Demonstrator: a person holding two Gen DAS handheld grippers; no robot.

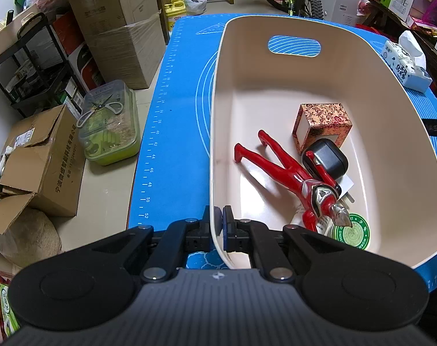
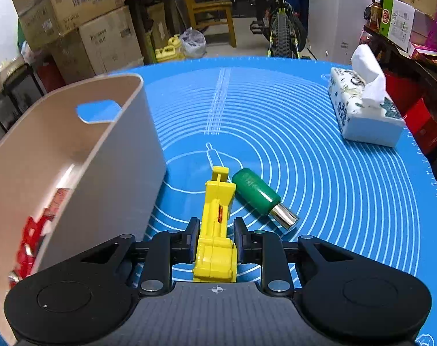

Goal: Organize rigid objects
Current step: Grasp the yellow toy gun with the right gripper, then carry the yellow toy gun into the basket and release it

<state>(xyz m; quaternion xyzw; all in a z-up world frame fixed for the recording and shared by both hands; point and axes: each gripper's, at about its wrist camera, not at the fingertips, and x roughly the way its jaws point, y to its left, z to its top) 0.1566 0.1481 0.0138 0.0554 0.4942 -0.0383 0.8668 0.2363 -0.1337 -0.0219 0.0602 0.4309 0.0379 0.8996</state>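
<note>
Clamping yellow toy, bin braced.

Right gripper (image 2: 214, 232) is closed on the yellow plastic toy (image 2: 215, 230), which lies on the blue mat (image 2: 333, 173) just beside the beige bin (image 2: 109, 178); a green bottle (image 2: 257, 194) touches it. Left gripper (image 1: 218, 220) pinches the bin's near-left rim. Best lifted straight up, clear of the bottle, then over the wall to join the red figure (image 1: 290, 176).

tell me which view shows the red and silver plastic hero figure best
The left wrist view: the red and silver plastic hero figure lies whole and sharp inside the beige plastic bin, legs toward the far end. The right wrist view catches only a blurred red sliver of it past the bin's wall.
</note>
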